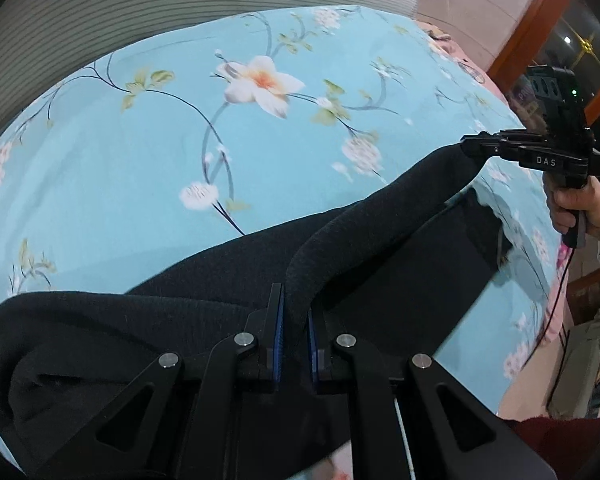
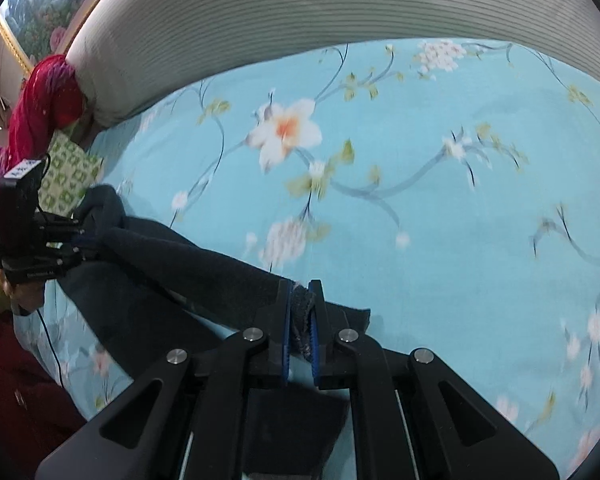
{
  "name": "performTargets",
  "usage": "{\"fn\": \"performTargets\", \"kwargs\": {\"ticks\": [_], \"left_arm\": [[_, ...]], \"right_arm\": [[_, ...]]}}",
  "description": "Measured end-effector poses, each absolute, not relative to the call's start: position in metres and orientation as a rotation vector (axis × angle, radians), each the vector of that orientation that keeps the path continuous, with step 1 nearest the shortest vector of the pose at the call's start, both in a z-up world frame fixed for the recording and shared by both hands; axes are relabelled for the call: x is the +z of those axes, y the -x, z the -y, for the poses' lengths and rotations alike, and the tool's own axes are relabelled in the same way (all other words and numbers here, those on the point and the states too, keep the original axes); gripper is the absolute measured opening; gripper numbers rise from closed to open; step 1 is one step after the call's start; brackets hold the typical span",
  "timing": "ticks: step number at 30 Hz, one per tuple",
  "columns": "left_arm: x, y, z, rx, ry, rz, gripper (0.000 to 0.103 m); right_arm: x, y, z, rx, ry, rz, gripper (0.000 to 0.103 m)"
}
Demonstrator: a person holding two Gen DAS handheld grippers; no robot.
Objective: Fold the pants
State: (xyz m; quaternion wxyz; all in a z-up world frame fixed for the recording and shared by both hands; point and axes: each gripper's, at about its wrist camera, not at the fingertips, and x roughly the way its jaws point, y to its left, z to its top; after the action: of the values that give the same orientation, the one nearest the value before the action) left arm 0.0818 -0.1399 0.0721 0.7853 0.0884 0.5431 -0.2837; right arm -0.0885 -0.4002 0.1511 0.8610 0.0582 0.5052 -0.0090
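The pants (image 1: 220,280) hang stretched between the left gripper (image 1: 295,312) and the right gripper (image 2: 300,308), above the bedsheet (image 1: 140,152). Their lower part seems to rest on the sheet. The headboard (image 2: 340,8) stands behind the bed, a pillow (image 2: 66,176) at its left end.

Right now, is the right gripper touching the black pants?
Touching. The right wrist view shows the right gripper shut on a bunched edge of the black pants, with cloth pinched between its blue pads.
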Motion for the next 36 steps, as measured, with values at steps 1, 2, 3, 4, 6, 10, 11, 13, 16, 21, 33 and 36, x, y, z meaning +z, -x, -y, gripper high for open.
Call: {"fn": "performTargets", "kwargs": {"ticks": [1,2,3,4,6,10,11,13,16,21,33,36], "left_arm": [[0.073,-0.073,0.142,-0.622,-0.195,-1.168,0.008],[0.073,-0.065,0.142,-0.632,-0.199,-1.167,0.008],[0.072,-0.061,0.146,-0.635,-0.205,-1.166,0.008],[0.071,-0.053,0.15,-0.639,-0.223,-1.163,0.008],[0.071,-0.042,0.151,-0.647,-0.238,-1.157,0.008],[0.067,-0.027,0.155,-0.675,-0.249,-1.159,0.008],[0.065,-0.023,0.157,-0.678,-0.262,-1.159,0.008],[0.061,-0.018,0.154,-0.689,-0.286,-1.158,0.008],[0.049,-0.012,0.154,-0.703,-0.297,-1.185,0.009],[0.03,-0.004,0.154,-0.694,-0.339,-1.223,0.016],[0.041,0.024,0.126,-0.635,-0.164,-1.282,0.051],[0.046,0.027,0.106,-0.588,-0.096,-1.291,0.052]], "right_arm": [[0.15,0.098,0.397,-0.023,-0.121,-1.062,0.008],[0.15,0.105,0.395,-0.03,-0.117,-1.065,0.008],[0.151,0.112,0.393,-0.036,-0.114,-1.068,0.008],[0.151,0.117,0.39,-0.043,-0.106,-1.069,0.008],[0.15,0.128,0.384,-0.056,-0.086,-1.072,0.008],[0.147,0.146,0.376,-0.081,-0.048,-1.089,0.008],[0.146,0.15,0.375,-0.085,-0.044,-1.092,0.008],[0.141,0.159,0.373,-0.091,-0.046,-1.105,0.008],[0.132,0.169,0.37,-0.103,-0.034,-1.126,0.008],[0.117,0.175,0.369,-0.157,-0.045,-1.142,0.01],[0.136,0.203,0.353,-0.277,-0.085,-1.1,0.051],[0.15,0.206,0.34,-0.27,-0.104,-1.042,0.051]]}}
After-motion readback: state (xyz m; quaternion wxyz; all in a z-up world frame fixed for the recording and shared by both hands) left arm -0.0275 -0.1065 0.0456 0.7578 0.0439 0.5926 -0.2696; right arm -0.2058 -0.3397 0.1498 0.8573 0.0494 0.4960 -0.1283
